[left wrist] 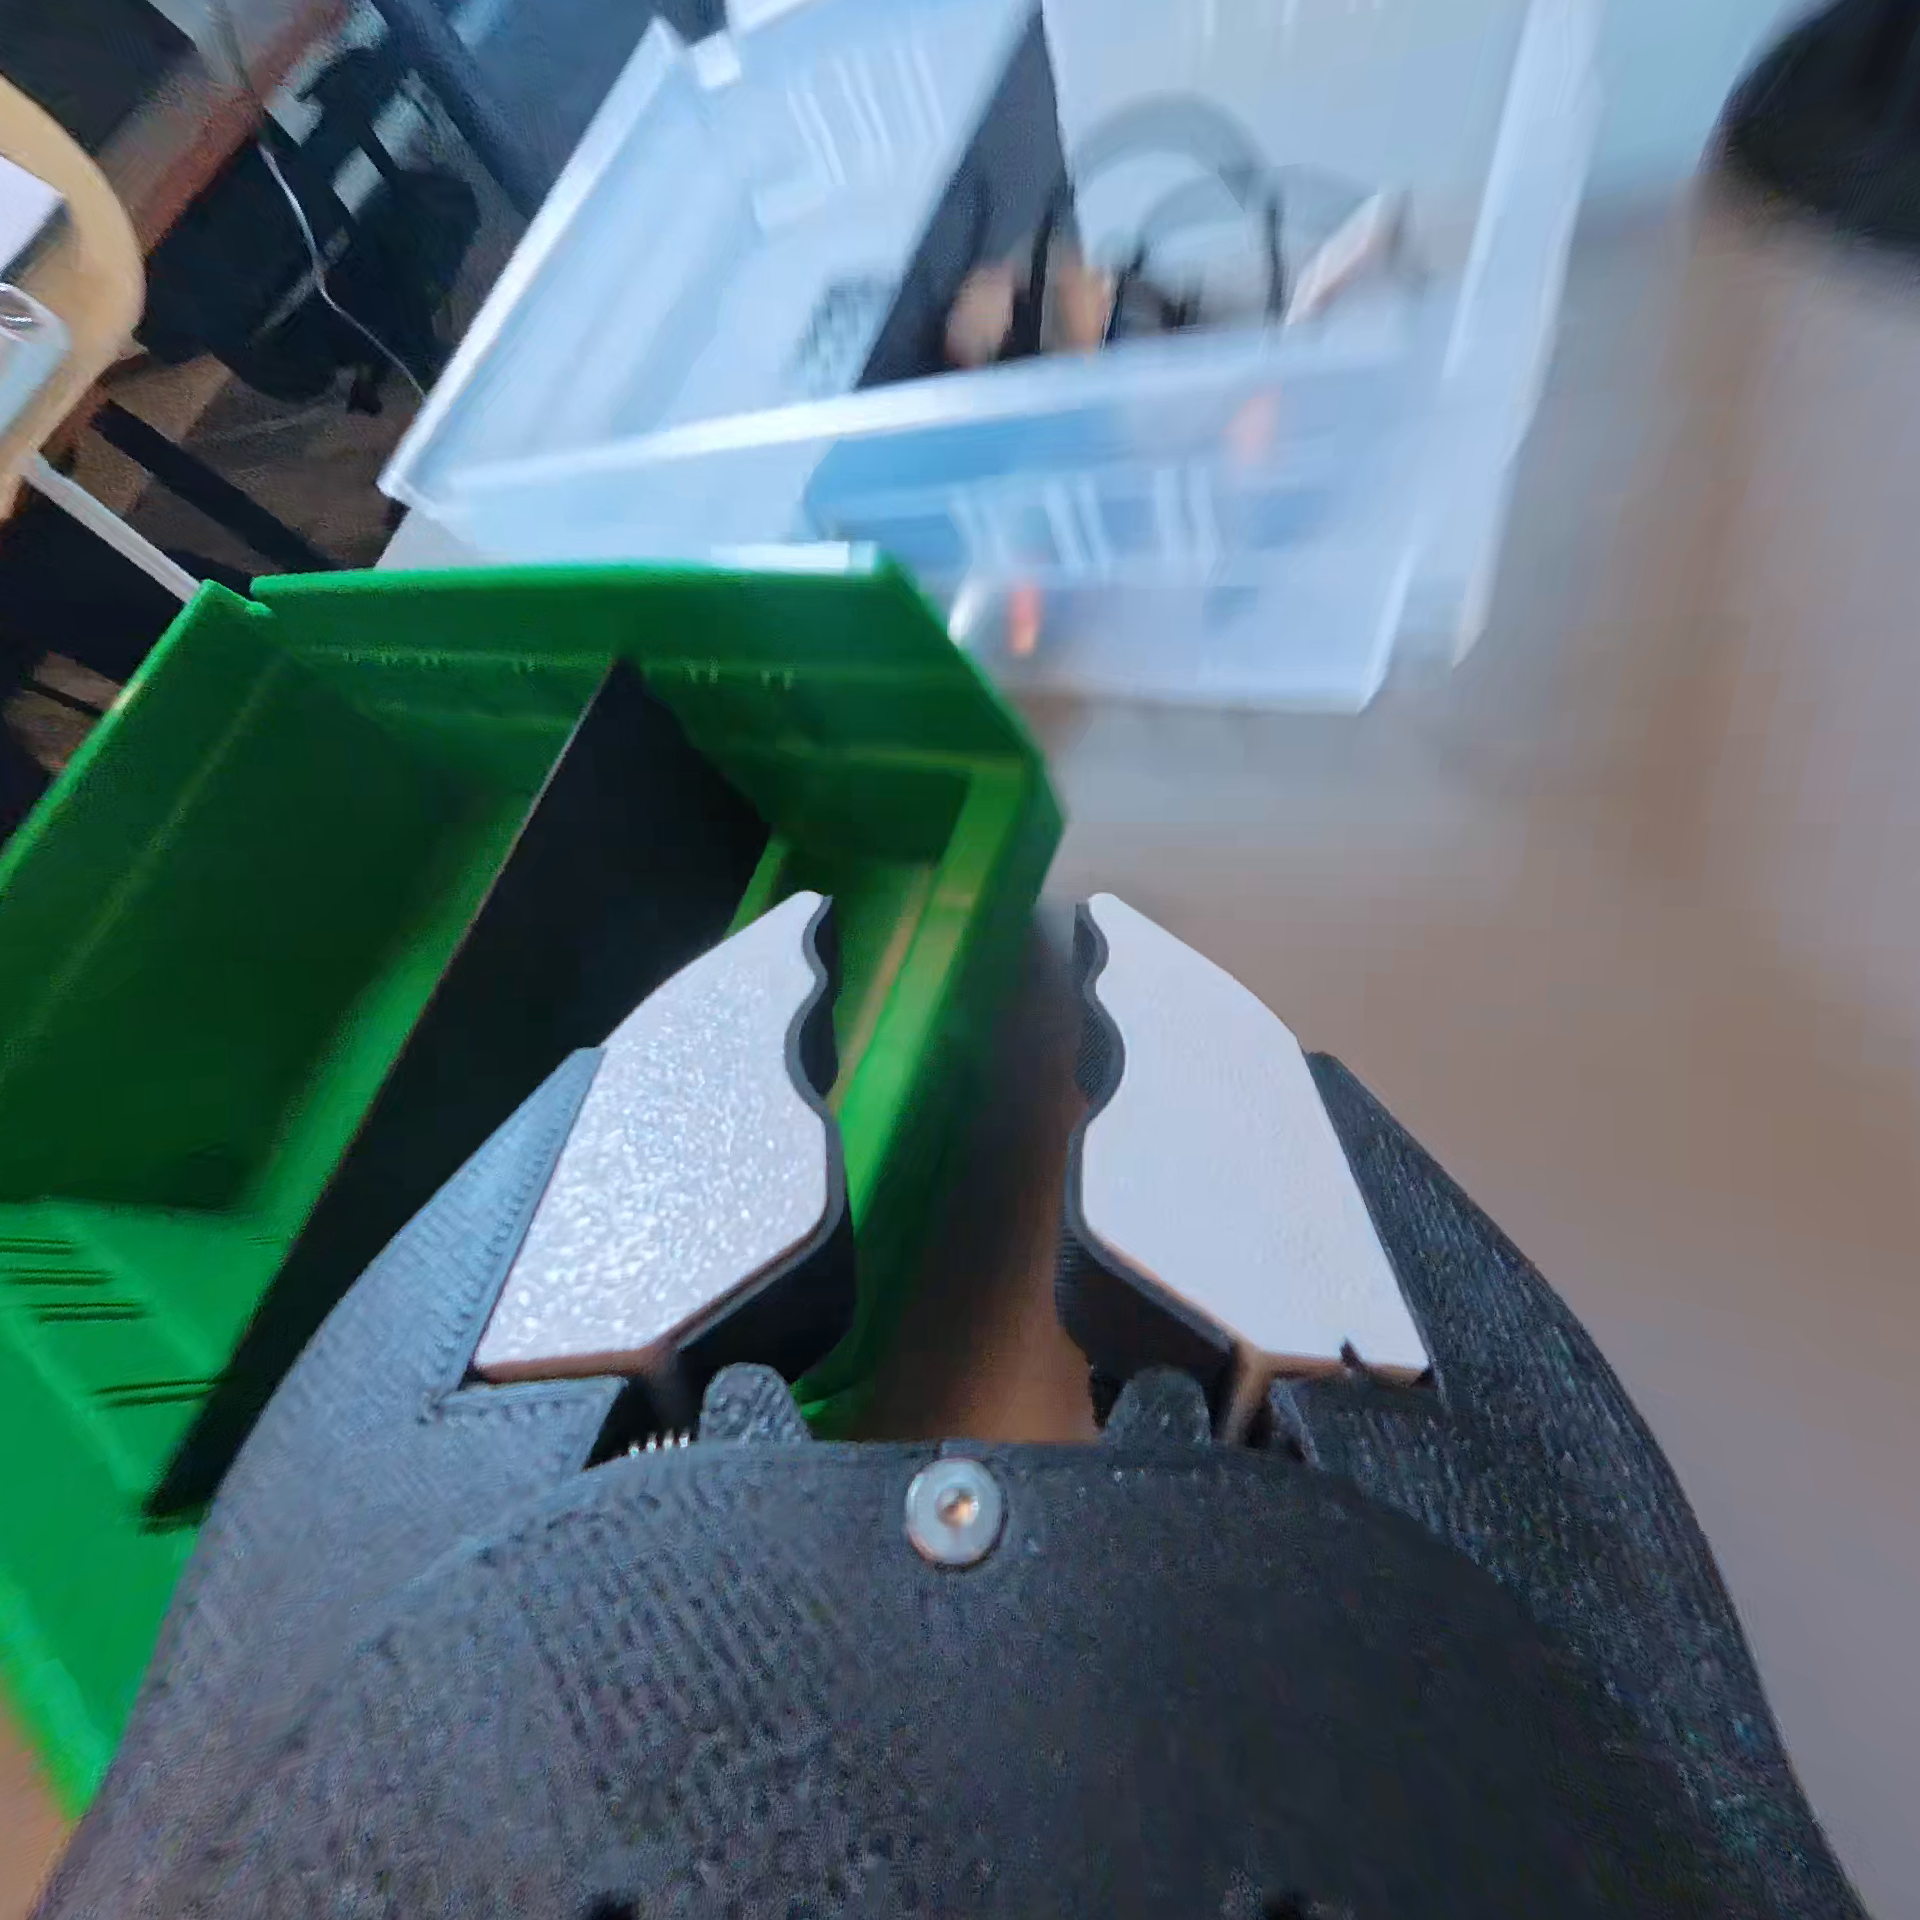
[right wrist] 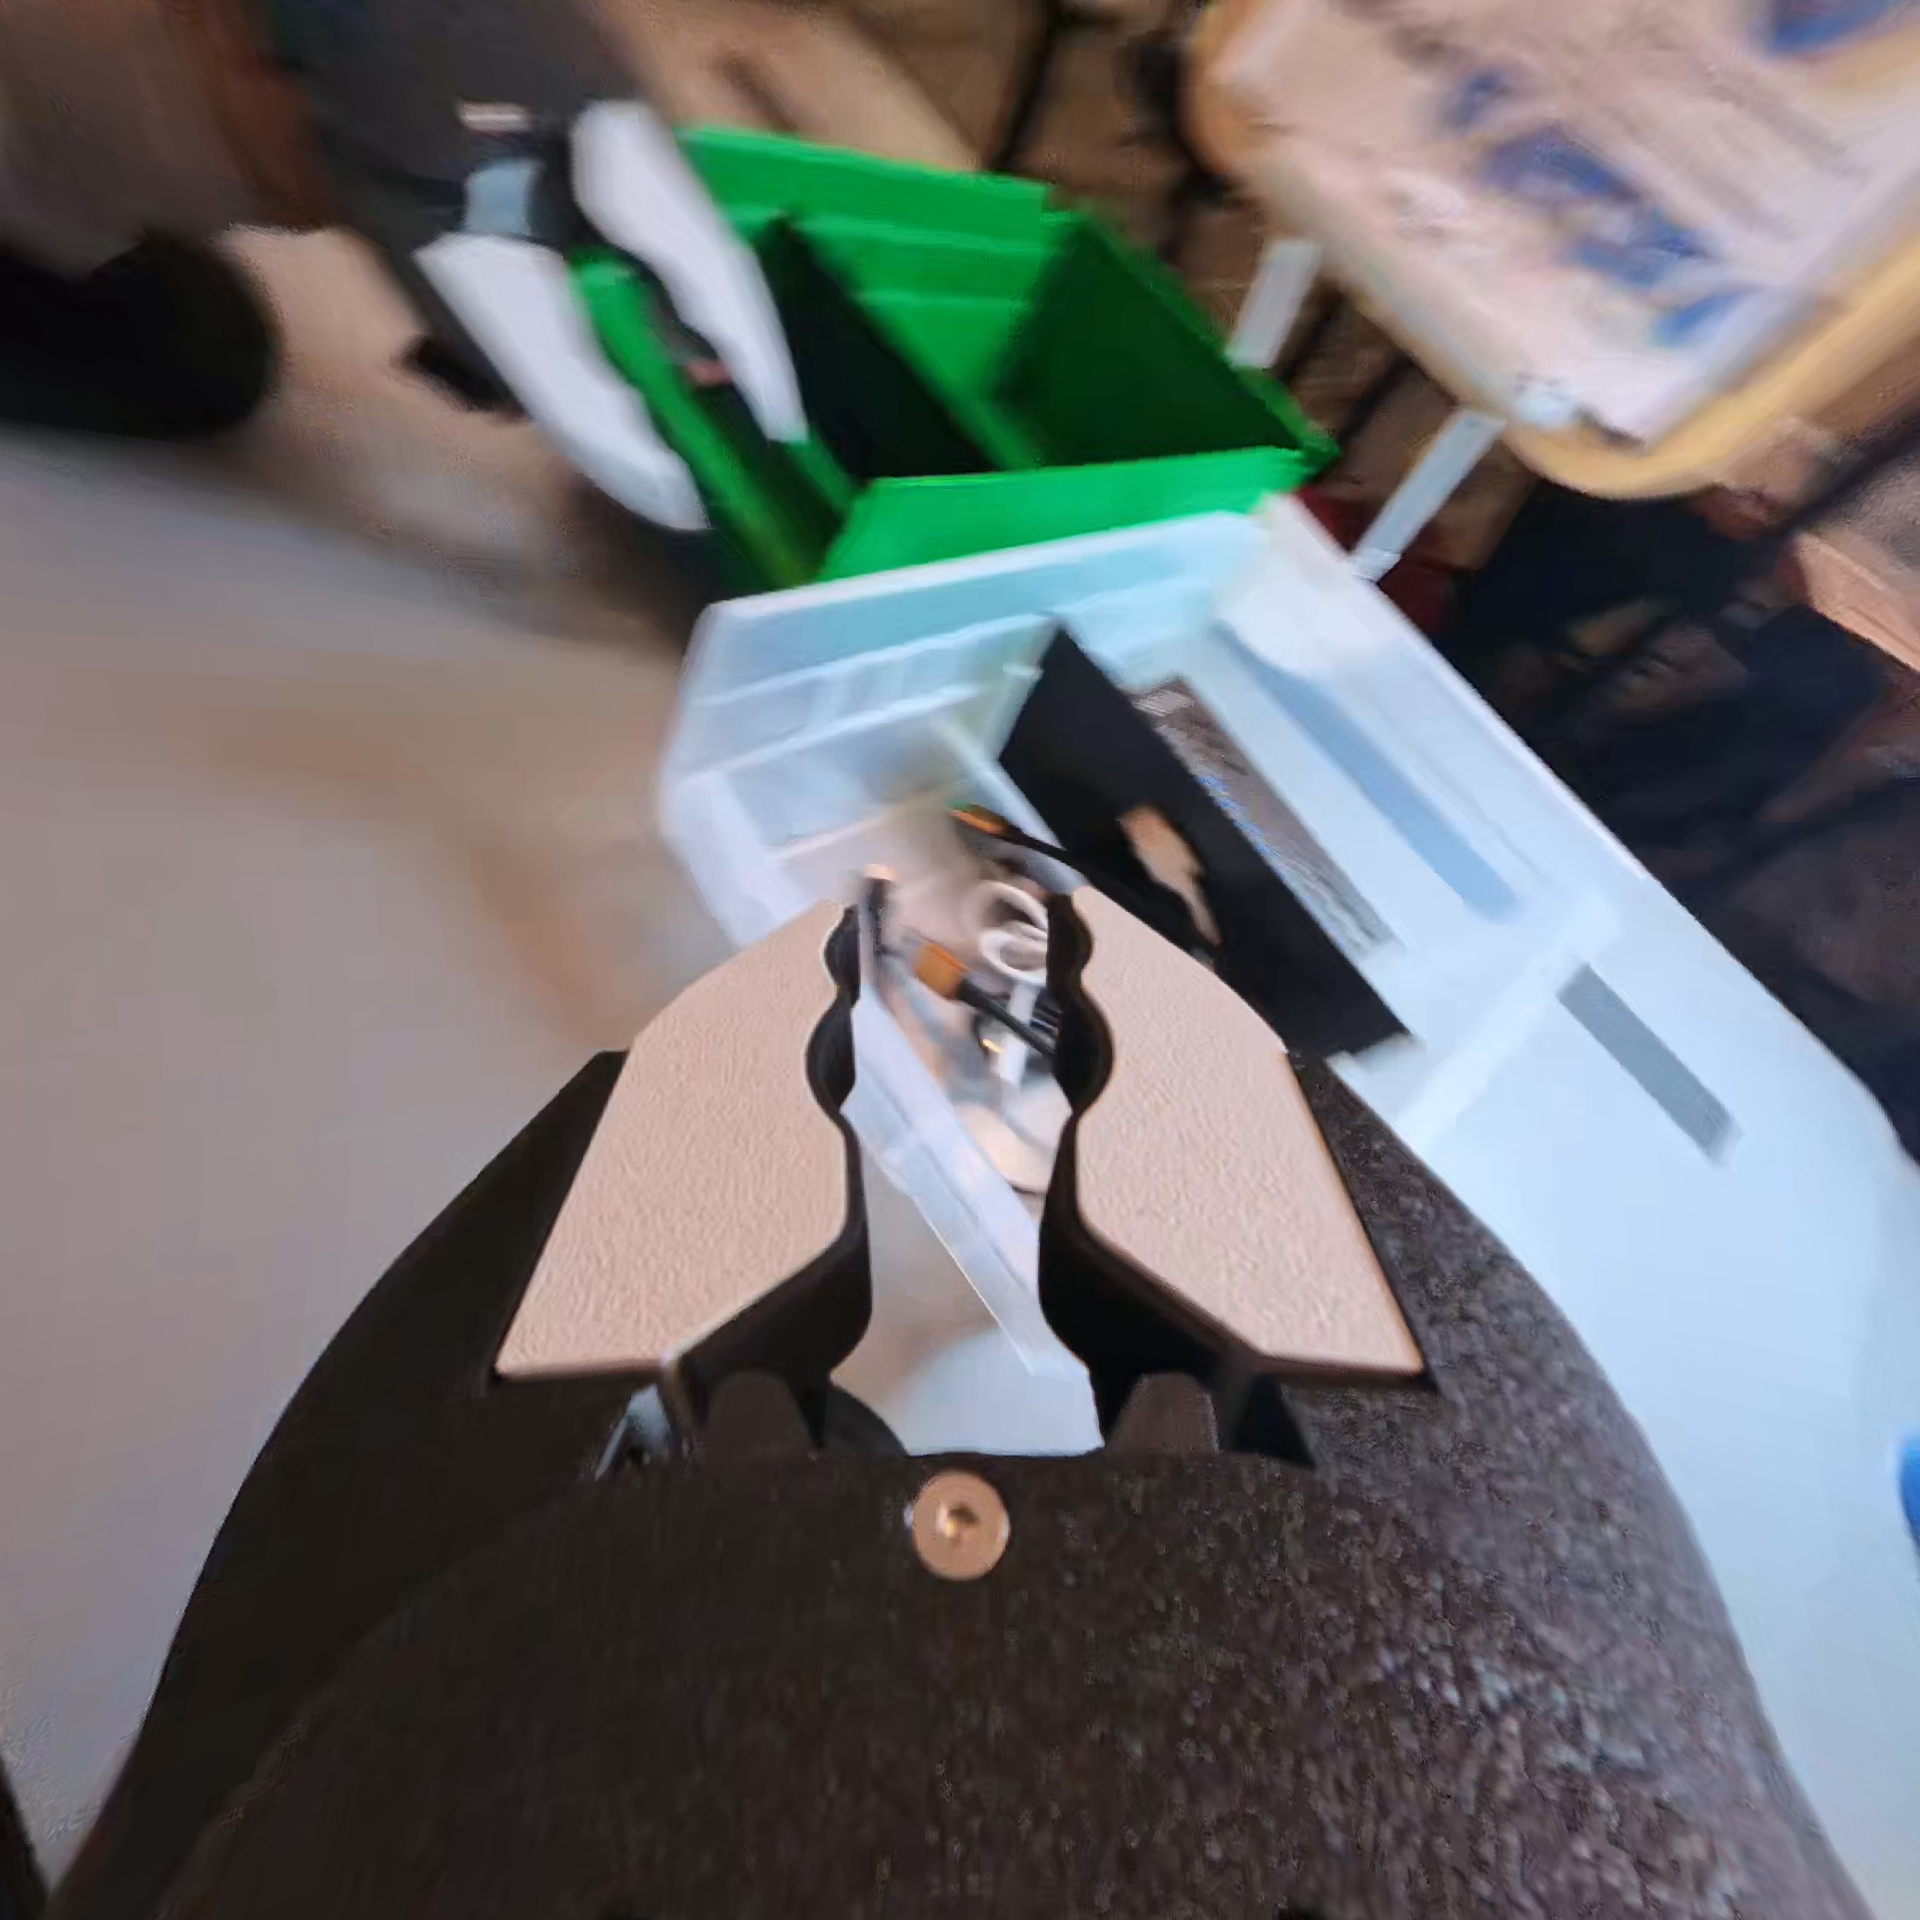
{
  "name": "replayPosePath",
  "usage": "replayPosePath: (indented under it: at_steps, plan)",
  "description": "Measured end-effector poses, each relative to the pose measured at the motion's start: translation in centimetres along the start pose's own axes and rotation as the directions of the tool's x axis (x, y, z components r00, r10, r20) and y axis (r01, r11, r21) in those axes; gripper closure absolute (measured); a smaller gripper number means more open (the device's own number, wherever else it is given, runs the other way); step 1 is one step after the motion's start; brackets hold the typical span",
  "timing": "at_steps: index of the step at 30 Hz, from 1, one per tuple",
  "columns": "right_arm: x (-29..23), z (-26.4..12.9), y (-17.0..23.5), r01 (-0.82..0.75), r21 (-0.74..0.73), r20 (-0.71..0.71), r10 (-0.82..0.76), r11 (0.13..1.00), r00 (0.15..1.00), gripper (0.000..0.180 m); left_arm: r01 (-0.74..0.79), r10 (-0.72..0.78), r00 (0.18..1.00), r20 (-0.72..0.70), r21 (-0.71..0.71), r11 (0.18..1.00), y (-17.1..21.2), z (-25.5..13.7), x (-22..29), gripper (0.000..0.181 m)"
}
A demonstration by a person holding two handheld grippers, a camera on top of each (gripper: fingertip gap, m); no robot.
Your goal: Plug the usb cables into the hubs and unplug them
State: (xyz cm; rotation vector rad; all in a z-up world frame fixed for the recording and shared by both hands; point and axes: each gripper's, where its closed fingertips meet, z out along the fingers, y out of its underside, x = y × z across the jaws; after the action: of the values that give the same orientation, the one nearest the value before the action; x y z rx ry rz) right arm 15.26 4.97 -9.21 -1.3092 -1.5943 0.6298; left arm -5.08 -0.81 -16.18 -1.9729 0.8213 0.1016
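The left gripper [left wrist: 951, 914] had its fingers apart around the near wall of the green bin [left wrist: 940, 987], not clamped. The right gripper [right wrist: 956, 920] was likewise spread, empty, its tips over the clear box [right wrist: 831, 665] where blurred usb cables [right wrist: 1013, 1013] lay between them

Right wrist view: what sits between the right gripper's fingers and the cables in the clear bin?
In the right wrist view, the clear bin's near wall runs through the open right gripper; the cables lie just behind it, nothing else between.
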Motion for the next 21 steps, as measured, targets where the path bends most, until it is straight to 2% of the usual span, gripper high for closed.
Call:
replayPosePath:
  at_steps: [1, 4, 7, 9, 11, 13, 16, 18, 21]
  plan:
    - [1.9, -1.5, 0.9, -0.092, 0.039, -0.083, 0.095, 0.995, 0.992, 0.143, 0.111, -0.11, 0.994, -0.022, 0.078, 0.991, -1.5, -0.8, 0.8, 0.138]
    - [5.5, -4.0, 5.2, -0.388, 0.144, -0.209, 0.412, 0.91, 0.887, 0.138, 0.394, -0.368, 0.917, -0.156, 0.206, 0.896, -5.0, -1.7, 4.3, 0.128]
    - [5.4, -2.9, 8.5, -0.502, 0.117, -0.199, 0.515, 0.857, 0.833, 0.131, 0.507, -0.473, 0.861, -0.184, 0.264, 0.82, -7.2, -0.6, 7.1, 0.119]
    - [4.6, -1.3, 8.9, -0.537, 0.091, -0.136, 0.545, 0.838, 0.827, 0.131, 0.55, -0.531, 0.835, -0.146, 0.281, 0.787, -7.8, 0.9, 7.9, 0.112]
    - [4.4, 0.2, 8.8, -0.537, 0.062, -0.119, 0.541, 0.841, 0.833, 0.131, 0.573, -0.58, 0.811, -0.08, 0.306, 0.76, -8.1, 2.2, 7.6, 0.112]
    - [5.5, 1.3, 9.1, -0.508, 0.022, -0.18, 0.503, 0.861, 0.846, 0.135, 0.574, -0.603, 0.798, -0.014, 0.325, 0.752, -8.3, 3.4, 6.6, 0.116]
    - [7.2, 2.3, 10.0, -0.46, -0.018, -0.273, 0.438, 0.888, 0.856, 0.158, 0.526, -0.575, 0.811, 0.112, 0.291, 0.799, -7.8, 5.5, 5.0, 0.129]
    - [7.1, 2.5, 9.7, -0.456, 0.01, -0.26, 0.443, 0.89, 0.858, 0.161, 0.523, -0.574, 0.806, 0.149, 0.277, 0.806, -7.6, 6.5, 4.7, 0.135]
    - [6.4, 1.8, 9.4, -0.39, 0.004, -0.29, 0.374, 0.921, 0.881, 0.161, 0.496, -0.55, 0.821, 0.154, 0.288, 0.82, -7.8, 5.8, 4.7, 0.145]
